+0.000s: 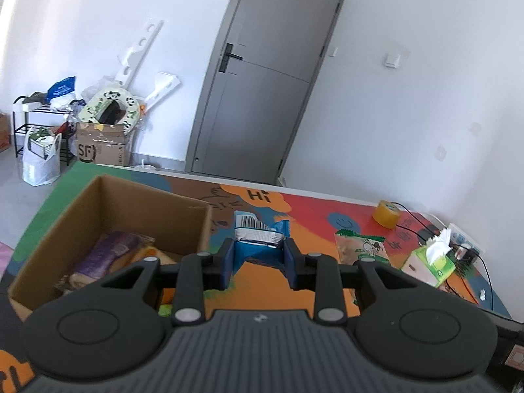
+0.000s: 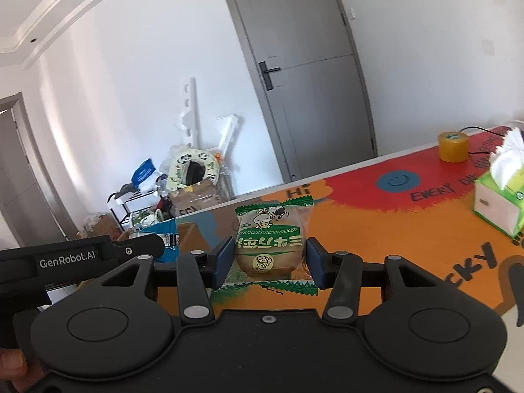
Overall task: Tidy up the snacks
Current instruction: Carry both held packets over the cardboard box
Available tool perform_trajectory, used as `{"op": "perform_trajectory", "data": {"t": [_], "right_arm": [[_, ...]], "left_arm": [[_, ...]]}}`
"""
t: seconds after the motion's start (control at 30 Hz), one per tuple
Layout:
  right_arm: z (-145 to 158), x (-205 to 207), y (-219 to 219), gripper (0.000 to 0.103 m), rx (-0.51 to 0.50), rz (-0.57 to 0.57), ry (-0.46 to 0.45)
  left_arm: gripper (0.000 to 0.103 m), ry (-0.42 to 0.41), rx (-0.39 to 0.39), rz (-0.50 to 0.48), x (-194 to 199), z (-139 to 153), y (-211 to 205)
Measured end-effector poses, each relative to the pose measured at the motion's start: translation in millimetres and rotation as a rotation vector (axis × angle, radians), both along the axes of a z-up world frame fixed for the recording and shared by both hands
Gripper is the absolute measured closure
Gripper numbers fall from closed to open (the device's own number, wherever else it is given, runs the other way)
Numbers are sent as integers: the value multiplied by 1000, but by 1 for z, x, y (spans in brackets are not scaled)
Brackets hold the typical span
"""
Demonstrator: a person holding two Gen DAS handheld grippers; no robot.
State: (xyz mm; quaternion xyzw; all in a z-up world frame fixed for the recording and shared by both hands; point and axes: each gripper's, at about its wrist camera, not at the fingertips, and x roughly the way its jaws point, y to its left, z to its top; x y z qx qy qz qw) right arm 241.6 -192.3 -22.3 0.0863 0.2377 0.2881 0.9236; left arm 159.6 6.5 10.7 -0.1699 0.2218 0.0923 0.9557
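Observation:
My left gripper is shut on a blue snack packet with a silver sealed edge and a barcode, held just right of the open cardboard box. The box holds several snacks, among them a purple packet. A green-and-clear wrapped cake lies on the table to the right. In the right wrist view that cake sits between the fingers of my right gripper, which stand open on either side of it. The left gripper body shows at the left there.
The table has a colourful orange, red and green mat. A green tissue box and a roll of yellow tape stand at the right, with black cables behind. A grey door and floor clutter lie beyond.

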Motion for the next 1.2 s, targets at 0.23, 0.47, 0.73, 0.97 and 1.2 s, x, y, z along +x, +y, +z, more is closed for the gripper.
{"op": "perform_trajectory", "data": {"t": [0.23, 0.47, 0.73, 0.97, 1.2], "right_arm": [[7, -5, 27, 55, -3, 56, -14], [11, -8, 56, 55, -10, 105, -18], [15, -6, 84, 55, -34, 135, -22], [17, -4, 111, 55, -57, 140, -23], [17, -2, 132, 55, -70, 157, -20]], "left_arm": [[72, -5, 0, 38, -14, 5, 29], [72, -8, -7, 85, -23, 6, 57], [72, -9, -35, 115, -25, 1, 86], [72, -8, -40, 118, -18, -3, 105], [72, -5, -50, 129, -13, -9, 122]]}}
